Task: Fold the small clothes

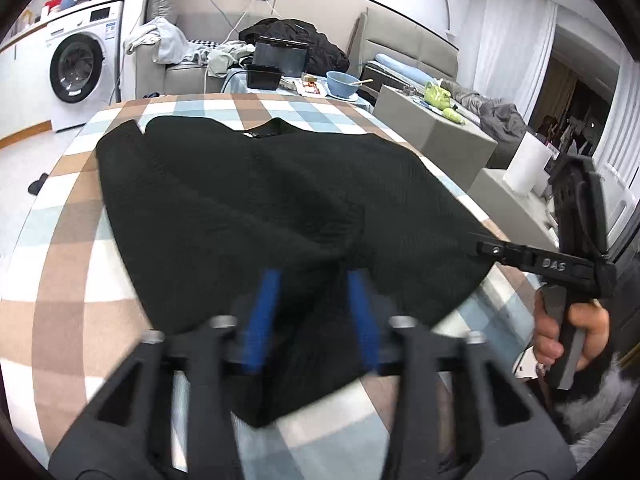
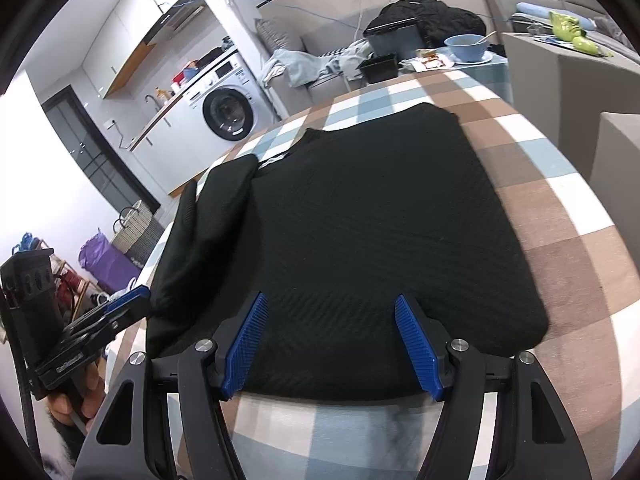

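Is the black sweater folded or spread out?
Partly folded: the black sweater lies flat on the checked table, one sleeve folded over.

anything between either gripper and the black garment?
Nothing visible. The black garment lies flat on the checked tablecloth; the right gripper and left gripper are both open right at its near hem, with no object between.

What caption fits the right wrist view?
Open right gripper poised over black sweater's near hem on checked tablecloth.
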Demonstrator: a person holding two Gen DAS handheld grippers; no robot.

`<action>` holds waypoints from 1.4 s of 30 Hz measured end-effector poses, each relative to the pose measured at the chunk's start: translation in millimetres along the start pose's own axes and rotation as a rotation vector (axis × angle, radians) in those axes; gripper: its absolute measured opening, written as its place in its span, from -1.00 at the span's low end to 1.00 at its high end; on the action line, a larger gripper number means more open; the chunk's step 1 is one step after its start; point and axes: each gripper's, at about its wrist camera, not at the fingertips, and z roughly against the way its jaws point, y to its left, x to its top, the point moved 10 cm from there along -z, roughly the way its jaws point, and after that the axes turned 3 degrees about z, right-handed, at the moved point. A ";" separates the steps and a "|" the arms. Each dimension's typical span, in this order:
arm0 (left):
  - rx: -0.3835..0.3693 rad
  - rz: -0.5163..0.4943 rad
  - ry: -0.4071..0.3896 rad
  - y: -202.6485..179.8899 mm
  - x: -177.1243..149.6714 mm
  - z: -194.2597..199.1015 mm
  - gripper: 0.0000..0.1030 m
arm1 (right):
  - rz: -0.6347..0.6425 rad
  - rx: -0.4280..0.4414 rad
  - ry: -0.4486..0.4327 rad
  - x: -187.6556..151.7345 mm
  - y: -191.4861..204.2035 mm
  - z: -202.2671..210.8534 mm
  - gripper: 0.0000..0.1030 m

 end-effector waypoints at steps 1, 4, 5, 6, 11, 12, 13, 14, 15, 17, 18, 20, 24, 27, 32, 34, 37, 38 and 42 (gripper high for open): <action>-0.016 0.006 -0.005 3.3 -1.1 11.0 0.08 | 0.002 0.006 0.002 0.2 2.4 -0.8 0.32; -0.014 0.012 -0.030 6.8 3.5 28.4 0.14 | 0.001 0.041 0.012 2.7 11.9 -4.8 0.32; -0.002 0.016 -0.039 11.1 5.1 32.4 0.14 | -0.001 0.058 0.014 4.6 16.0 -6.9 0.32; 0.004 0.024 -0.046 15.4 8.2 38.0 0.15 | -0.003 0.086 0.017 7.7 22.3 -10.1 0.32; 0.062 0.100 -0.083 50.0 29.6 47.9 0.16 | -0.029 0.165 0.061 18.9 44.1 -36.1 0.29; 0.085 0.113 -0.090 59.7 33.2 48.7 0.16 | -0.047 0.201 0.081 21.2 52.1 -45.2 0.29; 0.108 0.123 -0.091 67.5 36.7 48.5 0.17 | -0.050 0.222 0.094 22.3 58.4 -51.4 0.28; 0.136 0.131 -0.091 76.4 38.3 48.3 0.17 | -0.048 0.231 0.102 23.6 63.8 -56.9 0.26; 0.156 0.136 -0.088 83.2 39.3 48.0 0.17 | -0.034 0.228 0.111 25.6 71.0 -66.0 0.25; 0.190 0.151 -0.077 99.5 38.1 46.5 0.17 | -0.021 0.227 0.130 28.5 81.1 -80.9 0.16; 0.204 0.159 -0.069 105.3 36.6 45.6 0.17 | -0.028 0.240 0.146 30.0 86.2 -89.0 0.14; 0.229 0.179 -0.053 117.2 32.7 42.8 0.17 | -0.050 0.243 0.171 31.2 90.7 -102.6 -0.03; 0.246 0.213 -0.034 134.7 24.8 43.7 0.17 | -0.021 0.245 0.187 34.2 106.9 -122.0 -0.57; 0.243 0.232 -0.041 140.6 25.1 49.9 0.17 | 0.016 0.271 0.175 35.4 120.6 -118.6 -0.83; 0.246 0.230 -0.081 135.8 35.9 57.8 0.17 | 0.015 0.399 0.066 43.5 137.5 -54.4 -0.85; 0.243 0.232 -0.089 136.8 37.5 62.2 0.17 | -0.018 0.416 0.045 36.7 132.4 -30.6 -0.85; 0.235 0.229 -0.089 135.1 37.0 64.4 0.17 | -0.028 0.343 0.053 15.6 112.0 -19.2 -0.85; 0.233 0.224 -0.086 134.0 36.4 64.2 0.17 | -0.035 0.296 0.087 3.4 100.1 -25.0 -0.85; 0.227 0.207 -0.073 124.4 35.2 60.6 0.17 | -0.026 0.172 0.198 -30.5 71.7 -45.2 -0.84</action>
